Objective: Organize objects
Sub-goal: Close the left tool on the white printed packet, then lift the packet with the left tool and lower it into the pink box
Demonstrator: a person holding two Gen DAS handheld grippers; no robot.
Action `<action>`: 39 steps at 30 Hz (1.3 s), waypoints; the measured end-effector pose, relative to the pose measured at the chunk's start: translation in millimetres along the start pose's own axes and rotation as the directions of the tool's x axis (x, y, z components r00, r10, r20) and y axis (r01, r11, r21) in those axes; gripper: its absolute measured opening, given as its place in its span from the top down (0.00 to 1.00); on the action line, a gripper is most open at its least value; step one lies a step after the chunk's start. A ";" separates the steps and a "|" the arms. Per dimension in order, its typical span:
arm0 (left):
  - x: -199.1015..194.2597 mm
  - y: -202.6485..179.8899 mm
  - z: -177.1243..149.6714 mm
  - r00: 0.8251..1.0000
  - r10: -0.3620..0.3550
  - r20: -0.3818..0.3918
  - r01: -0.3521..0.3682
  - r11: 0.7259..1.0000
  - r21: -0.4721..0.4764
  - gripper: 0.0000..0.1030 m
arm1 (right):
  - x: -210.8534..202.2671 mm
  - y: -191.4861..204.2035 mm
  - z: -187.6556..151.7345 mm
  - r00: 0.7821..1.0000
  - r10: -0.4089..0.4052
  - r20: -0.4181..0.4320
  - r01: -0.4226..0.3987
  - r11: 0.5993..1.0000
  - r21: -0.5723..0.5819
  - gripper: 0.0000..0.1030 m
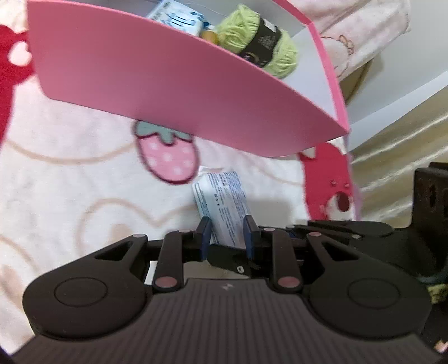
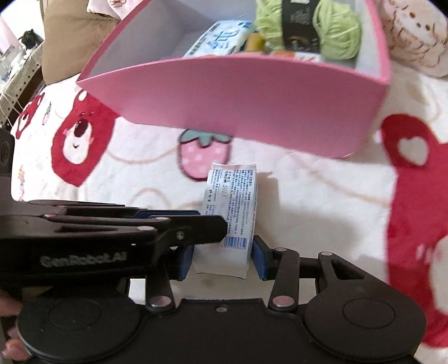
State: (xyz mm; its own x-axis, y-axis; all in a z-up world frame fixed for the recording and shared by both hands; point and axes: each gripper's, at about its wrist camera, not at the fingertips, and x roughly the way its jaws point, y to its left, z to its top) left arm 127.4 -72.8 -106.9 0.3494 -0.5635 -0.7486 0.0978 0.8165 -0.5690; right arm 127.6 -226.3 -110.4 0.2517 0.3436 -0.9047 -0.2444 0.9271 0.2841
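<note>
A small white tissue pack [image 1: 221, 203] with blue print is held above the blanket, just in front of a pink box [image 1: 168, 84]. My left gripper [image 1: 226, 232] is shut on the pack's near end. My right gripper [image 2: 221, 254] is shut on the same pack [image 2: 232, 204] from the other side, and the left gripper's black fingers [image 2: 190, 224] cross it in the right wrist view. The pink box [image 2: 238, 92] holds a green yarn ball [image 2: 308, 25], another tissue pack [image 2: 221, 39] and a yellow item [image 2: 254, 42]. The yarn [image 1: 257, 39] also shows in the left wrist view.
A cream blanket [image 2: 308, 196] with red bears and a pink strawberry [image 2: 201, 156] covers the surface. A plush pillow [image 2: 414, 33] lies at the far right. A brown cushion [image 2: 72, 36] sits beyond the box at left. A shiny gold fabric [image 1: 397, 156] is at right.
</note>
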 end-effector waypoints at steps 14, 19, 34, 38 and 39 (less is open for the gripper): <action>11.1 4.3 -13.3 0.999 0.003 -0.042 -0.002 1.000 0.012 0.75 | 11.5 25.2 -18.7 0.991 -0.137 0.002 0.137 0.990 -0.026 0.53; -1.6 0.2 -17.8 0.999 0.003 -0.032 -0.002 1.000 0.021 0.77 | -0.7 24.6 -20.3 0.991 -0.134 0.026 0.135 0.990 -0.037 0.54; -76.5 -34.2 -30.9 0.987 0.051 0.154 -0.075 0.985 0.155 0.77 | -60.3 63.0 -38.2 0.961 -0.097 0.260 0.107 0.994 -0.023 0.55; -97.6 -42.0 -21.4 0.981 0.037 0.192 -0.080 0.973 0.217 0.76 | -77.0 75.3 -33.9 0.946 -0.085 0.312 0.105 0.993 -0.047 0.54; -104.2 -44.1 -16.3 0.979 0.030 0.203 -0.076 0.972 0.221 0.76 | -82.5 78.5 -30.1 0.941 -0.084 0.328 0.107 0.993 -0.052 0.54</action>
State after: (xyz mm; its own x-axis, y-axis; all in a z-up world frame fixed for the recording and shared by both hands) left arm 71.5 -52.1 -9.4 0.5345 -0.5012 -0.6806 0.2743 0.8645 -0.4212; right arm 59.4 -186.4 -23.0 0.5649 0.2947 -0.7708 -0.2645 0.9494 0.1691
